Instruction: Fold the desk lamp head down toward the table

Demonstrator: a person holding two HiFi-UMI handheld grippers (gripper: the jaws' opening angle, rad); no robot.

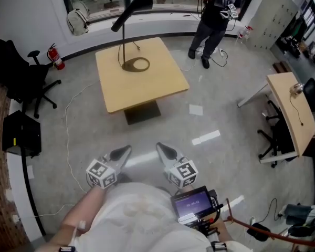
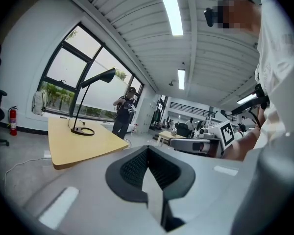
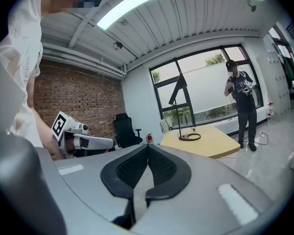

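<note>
The black desk lamp (image 1: 131, 7) stands upright on a square wooden table (image 1: 147, 88). Its thin stem rises from a ring base (image 1: 137, 64), and the long head tilts high above the tabletop. Both grippers hang close to my body, well short of the table, with floor between. The left gripper (image 1: 124, 153) is shut and holds nothing, and so is the right gripper (image 1: 165, 151). From the left gripper (image 2: 147, 153) the lamp (image 2: 98, 77) shows far off to the left. Past the right gripper (image 3: 147, 151) the lamp (image 3: 178, 90) stands ahead on the table (image 3: 210, 143).
A person (image 1: 215, 14) stands beyond the table's far right corner. At the left are a black office chair (image 1: 18, 72), a fire extinguisher (image 1: 55, 56) and a cable on the floor (image 1: 68, 119). A second desk (image 1: 291, 112) with chairs is at the right.
</note>
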